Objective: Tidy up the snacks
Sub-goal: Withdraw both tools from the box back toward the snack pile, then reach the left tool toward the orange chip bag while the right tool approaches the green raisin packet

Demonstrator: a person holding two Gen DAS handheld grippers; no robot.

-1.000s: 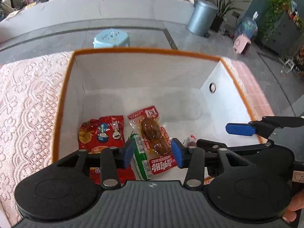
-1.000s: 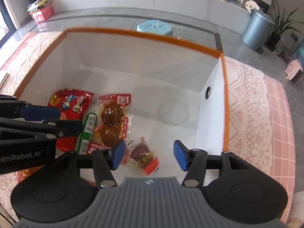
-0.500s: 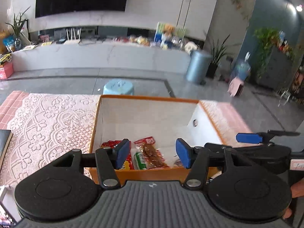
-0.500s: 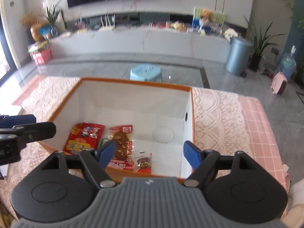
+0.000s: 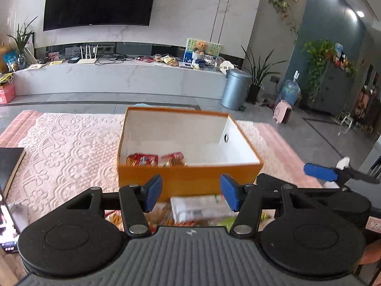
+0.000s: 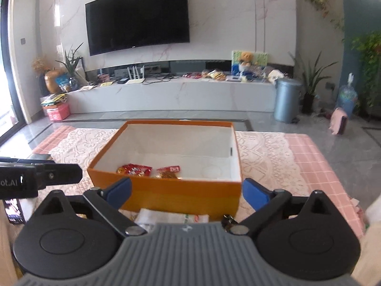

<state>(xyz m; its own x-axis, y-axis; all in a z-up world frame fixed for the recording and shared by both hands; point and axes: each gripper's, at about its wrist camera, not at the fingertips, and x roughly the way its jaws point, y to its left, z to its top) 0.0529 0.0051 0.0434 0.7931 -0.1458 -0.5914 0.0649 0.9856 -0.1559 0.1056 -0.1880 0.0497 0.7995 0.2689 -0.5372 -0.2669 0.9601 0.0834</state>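
Since a second ago both claws have pulled back and up out of the orange box [image 5: 190, 178], so the views that looked straight down at its white floor now look across its near wall toward the television wall. Going left to right: the lace tablecloth [image 5: 66, 147] carries a dark book [image 5: 9, 164] at its left edge; the left gripper [image 5: 191, 192] hangs in front of the box with its blue pads wide apart and nothing between them. Inside the box, toward its left near corner, lie a red snack packet [image 5: 142, 160] and, just right of it, a clear-and-red packet of braised meat [image 5: 172, 159]; the rest of the floor to the right looks bare from here. Below the near wall, close under both claws, a white packet [image 6: 171, 217] lies on the cloth, blurred, with other wrappers beside it that I cannot make out. The right gripper [image 6: 187, 191] is likewise spread open and empty. These packets look light, soft and crinkly, probably slippery film, so a pinch across a flat sealed edge or the narrow middle should hold best. The white packet lies low and just ahead of the right gripper, touching or nearly touching the box wall; I cannot tell which.
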